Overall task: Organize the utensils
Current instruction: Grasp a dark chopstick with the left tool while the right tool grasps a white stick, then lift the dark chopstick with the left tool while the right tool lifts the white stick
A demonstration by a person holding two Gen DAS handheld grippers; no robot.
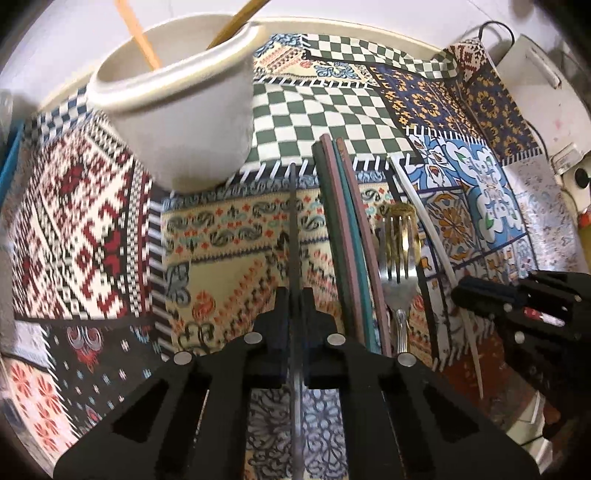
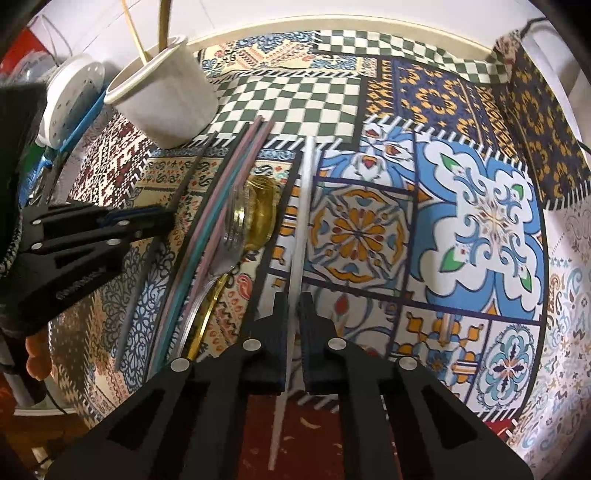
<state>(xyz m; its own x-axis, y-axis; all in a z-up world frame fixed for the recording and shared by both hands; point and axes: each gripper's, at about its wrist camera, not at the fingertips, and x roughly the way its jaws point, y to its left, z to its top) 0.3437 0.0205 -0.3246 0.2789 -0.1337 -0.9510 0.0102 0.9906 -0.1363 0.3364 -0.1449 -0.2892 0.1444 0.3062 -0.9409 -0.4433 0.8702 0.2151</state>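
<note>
My left gripper (image 1: 293, 297) is shut on a thin dark grey chopstick (image 1: 293, 229) that lies on the patterned tablecloth (image 1: 229, 229); the same gripper (image 2: 166, 219) shows in the right wrist view, on the left. My right gripper (image 2: 293, 301) is shut on a white chopstick (image 2: 303, 206) and shows at the right edge of the left wrist view (image 1: 461, 293). Between the two lie a bundle of green, pink and teal chopsticks (image 1: 343, 240), a steel fork (image 1: 397, 266) and a gold spoon (image 2: 264, 210). A white cup (image 1: 177, 110) behind holds wooden sticks.
A white perforated disc (image 2: 70, 92) and blue items sit beyond the table's left rim. A white appliance (image 1: 532, 85) with cables stands at the back right. The round table's cream edge (image 2: 332, 22) curves along the far side.
</note>
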